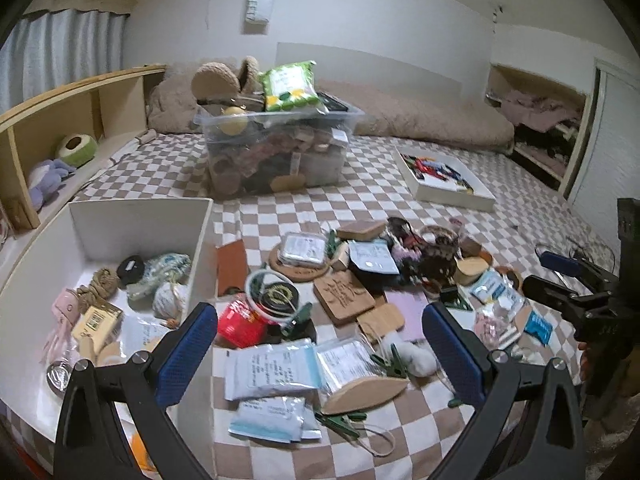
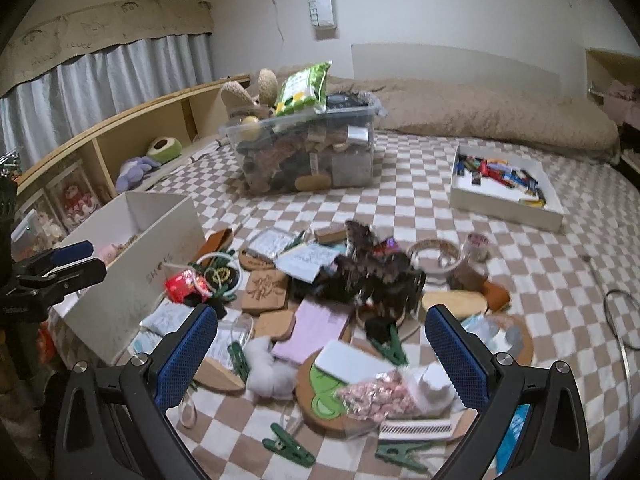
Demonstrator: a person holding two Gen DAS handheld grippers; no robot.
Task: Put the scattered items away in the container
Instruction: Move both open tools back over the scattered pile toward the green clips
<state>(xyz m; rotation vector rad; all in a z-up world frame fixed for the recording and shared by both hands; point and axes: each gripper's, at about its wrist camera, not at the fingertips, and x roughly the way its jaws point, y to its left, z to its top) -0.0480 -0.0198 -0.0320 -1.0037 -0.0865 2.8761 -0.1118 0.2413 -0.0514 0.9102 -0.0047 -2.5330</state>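
Observation:
A heap of scattered items lies on the checkered bed: plastic packets point(image 1: 276, 368), wooden coasters point(image 1: 344, 296), a red pouch point(image 1: 240, 322), green clips point(image 2: 286, 450), a bag of pink candies point(image 2: 380, 398), a pink notepad point(image 2: 316, 326). The white open box point(image 1: 202, 216) at the left holds twine, a black tin and other small things; it also shows in the right wrist view point(image 2: 132, 280). My left gripper point(image 1: 320, 344) is open and empty above the packets, beside the box. My right gripper point(image 2: 320, 352) is open and empty above the heap's near side.
A full clear plastic bin point(image 1: 276, 148) stands behind the heap. A white tray point(image 2: 504, 204) with small colourful items lies at the back right. A wooden shelf headboard point(image 1: 80, 96) with plush toys runs along the left. A beige blanket point(image 2: 480, 116) lies at the back.

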